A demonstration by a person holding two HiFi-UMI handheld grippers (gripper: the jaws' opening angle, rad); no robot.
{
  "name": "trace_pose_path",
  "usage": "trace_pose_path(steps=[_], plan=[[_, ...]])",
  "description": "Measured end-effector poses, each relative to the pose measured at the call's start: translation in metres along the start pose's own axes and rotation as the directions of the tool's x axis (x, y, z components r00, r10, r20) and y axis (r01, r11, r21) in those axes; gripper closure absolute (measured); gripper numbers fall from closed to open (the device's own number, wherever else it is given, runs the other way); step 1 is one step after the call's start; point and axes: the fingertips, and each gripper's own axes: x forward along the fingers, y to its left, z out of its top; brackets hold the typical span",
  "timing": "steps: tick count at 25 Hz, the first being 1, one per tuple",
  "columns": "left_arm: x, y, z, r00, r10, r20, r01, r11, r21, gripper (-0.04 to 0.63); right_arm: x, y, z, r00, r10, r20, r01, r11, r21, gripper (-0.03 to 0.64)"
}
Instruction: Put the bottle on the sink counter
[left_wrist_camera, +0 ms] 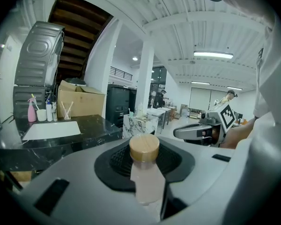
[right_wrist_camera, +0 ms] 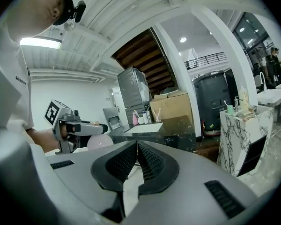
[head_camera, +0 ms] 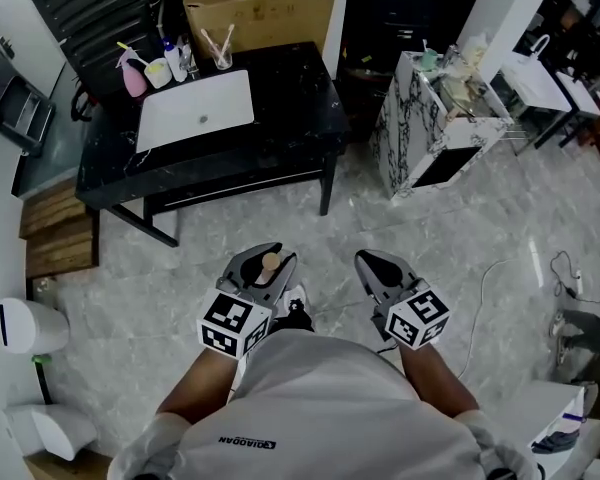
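Left gripper pinched the bottle; right gripper sat pressed together. I reckoned it needed carrying steady to the sink counter ahead.

Dim head view, bright ceiling light, fisheye-warped dark edges

Head view steeply down; gripper views level, close behind jaws — all share sink counter

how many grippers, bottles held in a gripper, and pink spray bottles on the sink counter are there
grippers: 2 (left gripper shut on the bottle, right gripper shut, empty)
held bottles: 1
pink spray bottles: 1
total: 4
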Motion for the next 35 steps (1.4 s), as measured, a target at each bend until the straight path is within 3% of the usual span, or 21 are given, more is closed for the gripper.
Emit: trace_pose_path(steps=[17,35], plan=[[0.085,0.138,0.044,0.998,-0.069,0.013,0.068,0.997,0.022,0.476,0.135,-0.066,0.058,0.998,-0.066,-0.012,0.066,0.997,-0.030,0.575],[0.124,0.170,0.040,0.995,-0.100,-0.028,0.100,0.995,0.015,0.476,0.166,-0.100,0.058,0.995,-0.101,-0.024,0.101,0.995,-0.003,0.575]])
